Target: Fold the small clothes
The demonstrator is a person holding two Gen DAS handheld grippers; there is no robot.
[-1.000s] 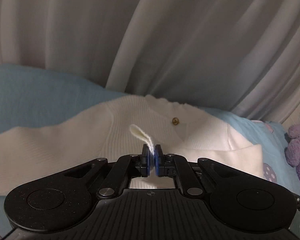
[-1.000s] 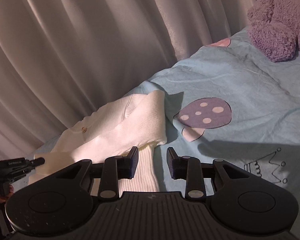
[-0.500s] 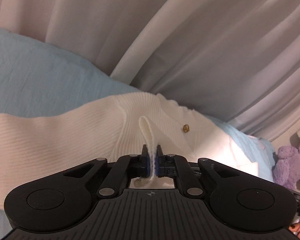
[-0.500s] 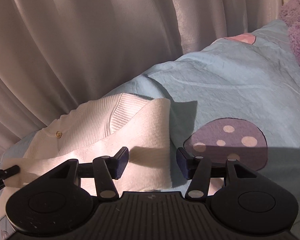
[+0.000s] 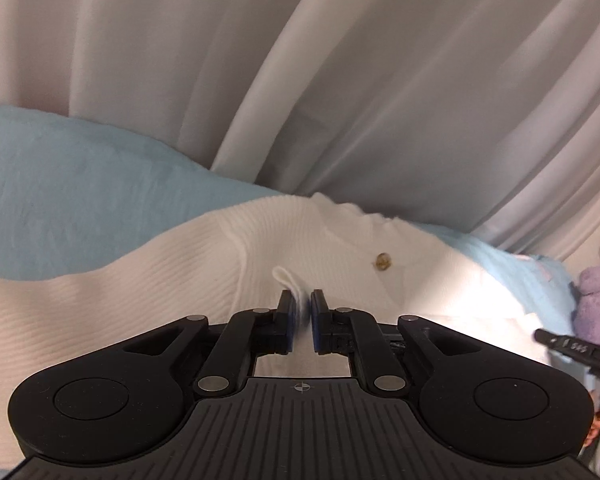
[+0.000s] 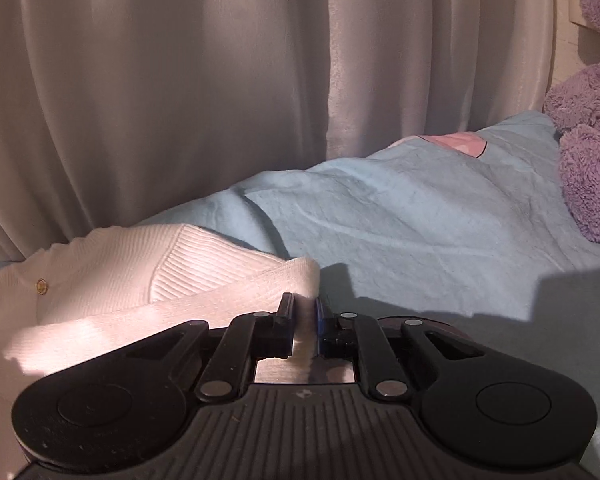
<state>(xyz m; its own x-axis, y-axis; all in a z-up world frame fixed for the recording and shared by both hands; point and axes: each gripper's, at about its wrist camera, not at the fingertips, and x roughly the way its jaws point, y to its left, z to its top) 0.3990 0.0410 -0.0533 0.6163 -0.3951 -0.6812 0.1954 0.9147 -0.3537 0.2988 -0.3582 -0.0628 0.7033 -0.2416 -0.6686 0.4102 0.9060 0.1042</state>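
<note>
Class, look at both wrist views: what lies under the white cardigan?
A light blue bedsheet shows around the white cardigan and runs beneath it; whatever the sheet's hidden part carries cannot be seen.

Both fisheye views are dim and bow at dark corners. A warm patch lights the white sweater; hard shadows cross the blue bedsheet.

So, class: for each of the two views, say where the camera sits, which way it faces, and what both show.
Left wrist: sits behind the left tongs, facing the pale pleated curtain; jaws pinch the white ribbed knit cardigan.
Right wrist: sits behind the right tongs, facing the same curtain; jaws nip the cardigan's folded edge.
Shared: cardigan, its brass button, light blue bedsheet, purple plush toy.
</note>
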